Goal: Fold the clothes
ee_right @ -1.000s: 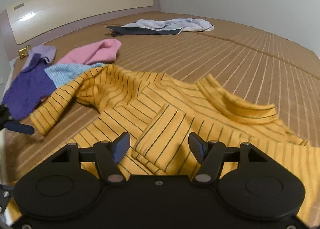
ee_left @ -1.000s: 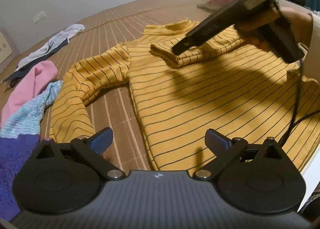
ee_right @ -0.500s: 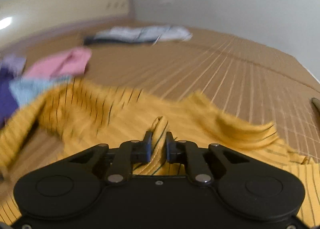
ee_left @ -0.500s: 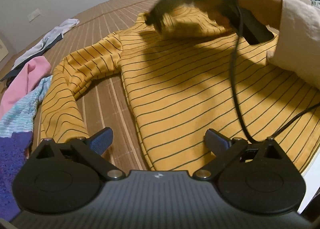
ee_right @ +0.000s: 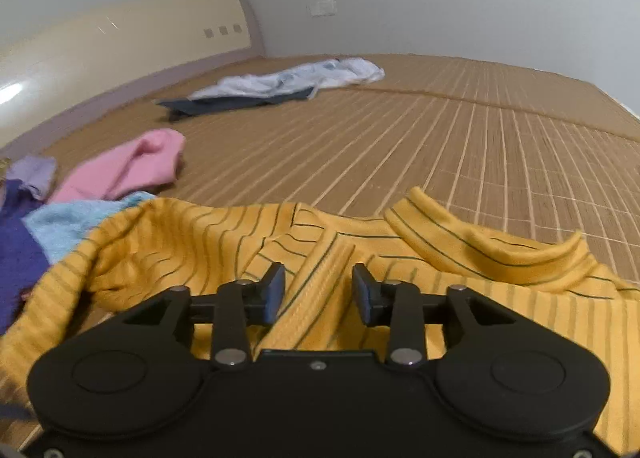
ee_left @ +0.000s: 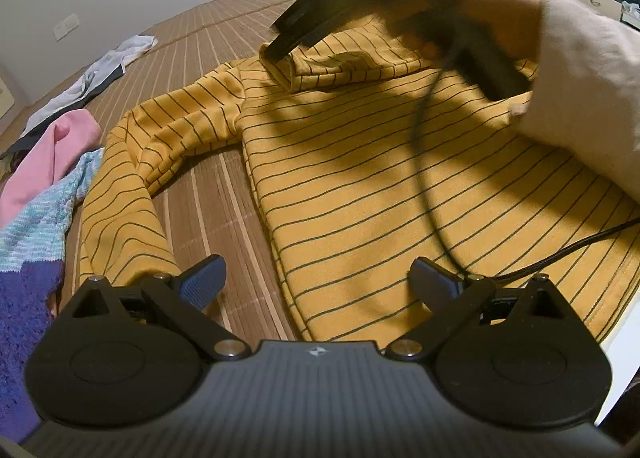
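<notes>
A yellow sweater with thin dark stripes [ee_left: 360,162] lies flat on the brown slatted mat. Its left sleeve [ee_left: 120,218] bends down toward my left gripper [ee_left: 318,284], which is open and empty above the sweater's hem and the sleeve cuff. In the right wrist view my right gripper [ee_right: 319,294] is open, with the folded right sleeve cuff [ee_right: 320,270] lying between its fingers, just below the collar [ee_right: 472,242]. In the left wrist view the right gripper [ee_left: 288,44] hovers blurred at the collar.
A pink garment [ee_left: 52,150], a light blue knit [ee_left: 36,230] and a purple knit [ee_left: 20,318] lie left of the sweater. A white and dark garment [ee_right: 280,86] lies farther off near the headboard [ee_right: 120,42]. A black cable [ee_left: 424,162] hangs across the sweater.
My right gripper shut on the folded sleeve cuff, carried it toward the collar, and has now opened over it. My left gripper stayed open near the hem.
</notes>
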A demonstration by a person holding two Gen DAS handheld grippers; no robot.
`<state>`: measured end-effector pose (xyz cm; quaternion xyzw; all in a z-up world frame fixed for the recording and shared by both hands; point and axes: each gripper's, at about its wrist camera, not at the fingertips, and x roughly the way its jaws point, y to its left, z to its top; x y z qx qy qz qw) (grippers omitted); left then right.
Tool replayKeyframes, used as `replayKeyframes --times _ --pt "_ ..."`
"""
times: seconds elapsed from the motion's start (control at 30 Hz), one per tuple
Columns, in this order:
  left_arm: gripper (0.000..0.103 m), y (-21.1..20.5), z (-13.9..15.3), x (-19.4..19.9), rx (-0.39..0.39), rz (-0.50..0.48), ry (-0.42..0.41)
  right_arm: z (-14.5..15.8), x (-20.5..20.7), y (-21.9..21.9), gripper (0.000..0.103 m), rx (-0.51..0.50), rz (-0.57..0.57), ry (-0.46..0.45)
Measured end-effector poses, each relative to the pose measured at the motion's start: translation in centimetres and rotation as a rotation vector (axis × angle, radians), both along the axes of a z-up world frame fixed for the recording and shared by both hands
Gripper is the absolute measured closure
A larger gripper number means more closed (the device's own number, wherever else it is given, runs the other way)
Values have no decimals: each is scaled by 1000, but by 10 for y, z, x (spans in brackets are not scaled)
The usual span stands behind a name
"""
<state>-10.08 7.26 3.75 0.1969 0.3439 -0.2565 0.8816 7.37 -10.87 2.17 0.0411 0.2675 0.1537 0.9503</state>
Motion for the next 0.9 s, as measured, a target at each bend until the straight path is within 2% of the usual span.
replayKeyframes --times 0.07,0.23,0.33,0.47,0.57,0.63,0.73,0.8,0.9 --pt "2 1 1 0 1 0 -3 10 -19 -18 50 9 -5 -28" --pt "2 10 8 1 -5 50 -45 8 -50 -55 52 20 -17 -19" --pt "2 28 18 4 -55 140 -75 -7 -52 -51 55 39 42 -11" --pt "2 59 25 9 -117 287 -89 -24 -50 -23 52 24 117 13" --pt "2 76 27 10 -74 398 -127 -22 -63 1 47 -74 196 -66" --pt "2 89 31 8 -51 462 -159 -17 -73 3 44 -51 263 -138" --pt "2 107 35 3 8 553 -214 -17 -79 4 40 -13 300 -177" --pt "2 117 35 0 20 556 -216 -22 -79 6 38 -34 305 -160" --pt "2 115 35 -11 8 446 -237 -25 -76 14 37 -73 311 -133"
